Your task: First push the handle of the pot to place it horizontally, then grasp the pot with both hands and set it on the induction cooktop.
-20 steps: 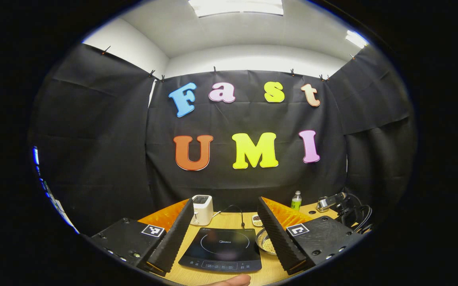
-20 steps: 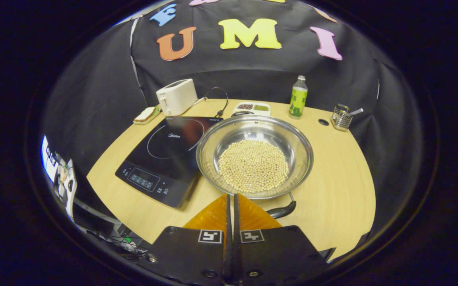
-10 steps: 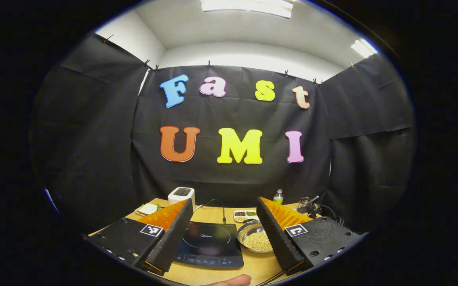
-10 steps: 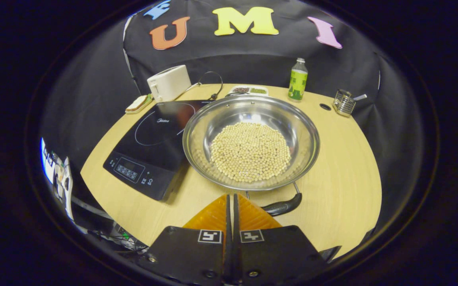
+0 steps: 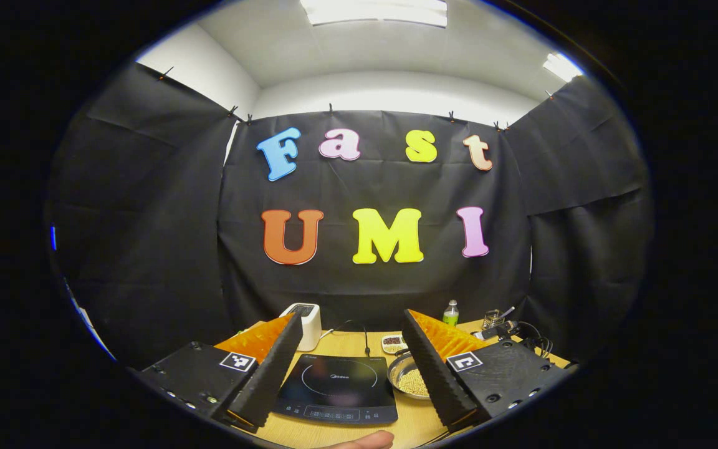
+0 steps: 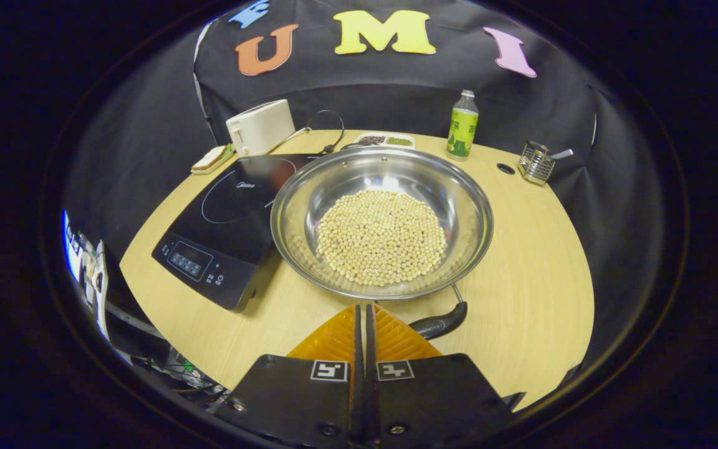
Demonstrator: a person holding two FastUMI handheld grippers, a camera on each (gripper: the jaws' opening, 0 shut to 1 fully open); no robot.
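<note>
Closing on the pot handle point(image 6: 439, 324)
Right gripper point(image 6: 363, 312), fingers pressed together, sits just left of it, near the table's point(image 6: 540, 262) front edge; left gripper point(image 5: 353, 355), spread, hangs farther back.

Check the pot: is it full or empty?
Neither: the pot holds a shallow layer of pale beans over its bottom, well below the rim.
</note>
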